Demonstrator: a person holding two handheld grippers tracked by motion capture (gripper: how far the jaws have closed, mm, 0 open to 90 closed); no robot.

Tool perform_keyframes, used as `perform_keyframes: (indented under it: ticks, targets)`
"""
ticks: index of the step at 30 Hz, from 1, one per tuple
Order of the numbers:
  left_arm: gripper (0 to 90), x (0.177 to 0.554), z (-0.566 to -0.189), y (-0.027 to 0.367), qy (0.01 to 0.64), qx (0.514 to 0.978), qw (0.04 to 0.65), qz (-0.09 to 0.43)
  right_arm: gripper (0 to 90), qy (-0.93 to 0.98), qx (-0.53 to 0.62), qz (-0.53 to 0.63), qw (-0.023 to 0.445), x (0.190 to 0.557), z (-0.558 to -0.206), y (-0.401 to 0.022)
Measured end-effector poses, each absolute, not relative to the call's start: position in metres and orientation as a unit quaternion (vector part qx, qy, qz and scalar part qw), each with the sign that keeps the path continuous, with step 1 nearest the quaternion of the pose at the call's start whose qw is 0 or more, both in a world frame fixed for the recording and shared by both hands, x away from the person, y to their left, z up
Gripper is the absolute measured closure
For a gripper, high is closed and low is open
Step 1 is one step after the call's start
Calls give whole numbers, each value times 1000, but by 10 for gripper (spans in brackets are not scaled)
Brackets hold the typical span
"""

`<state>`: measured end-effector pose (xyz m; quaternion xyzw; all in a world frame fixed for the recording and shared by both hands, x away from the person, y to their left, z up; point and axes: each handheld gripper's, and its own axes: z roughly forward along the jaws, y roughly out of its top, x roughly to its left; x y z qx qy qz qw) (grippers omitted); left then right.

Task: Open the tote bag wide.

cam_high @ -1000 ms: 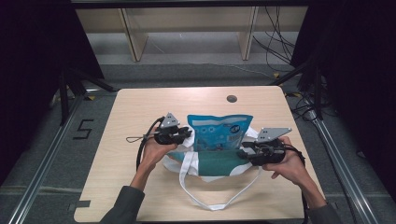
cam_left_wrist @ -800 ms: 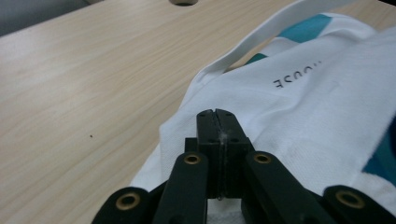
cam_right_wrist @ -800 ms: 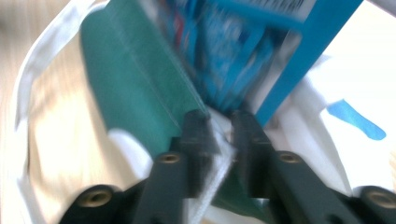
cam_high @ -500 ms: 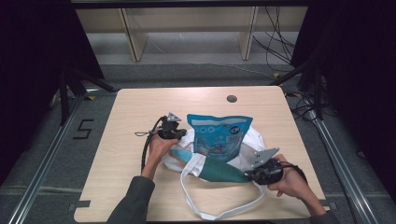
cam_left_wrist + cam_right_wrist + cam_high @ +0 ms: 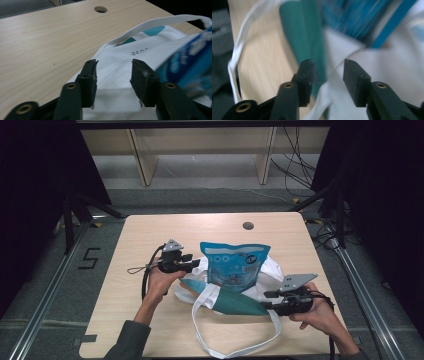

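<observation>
Tote bag (image 5: 227,295) is lying flat in the middle of the wooden table (image 5: 150,235), white canvas with a teal panel, its long white handles (image 5: 240,347) looping toward my edge. Blue snack pouch (image 5: 234,266) sits upright at the bag's mouth; can't tell how deep it's in. My left gripper (image 5: 192,265) is just beside the bag's left edge, jaws just opened, white cloth under them, not pinched. My right gripper (image 5: 267,301) is at the teal corner, jaws just opened too, gripping nothing.
</observation>
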<state>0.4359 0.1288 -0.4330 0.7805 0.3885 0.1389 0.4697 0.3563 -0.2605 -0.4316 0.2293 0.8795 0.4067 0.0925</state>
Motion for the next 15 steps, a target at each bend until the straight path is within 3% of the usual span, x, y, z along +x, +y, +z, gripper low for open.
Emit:
perform_keyframes:
  ticks: [4,8,15]
  targets:
    - [506,408,-423,122,362,784,489,122,544,855,262,429,129,365,-416,-267]
    - [463,389,-427,113,356,789,497,63,525,850,286,416,146,379,-418,-272]
    - [393,370,-451,102,355,807,466,70,503,839,317,413,158,398,-425,-272]
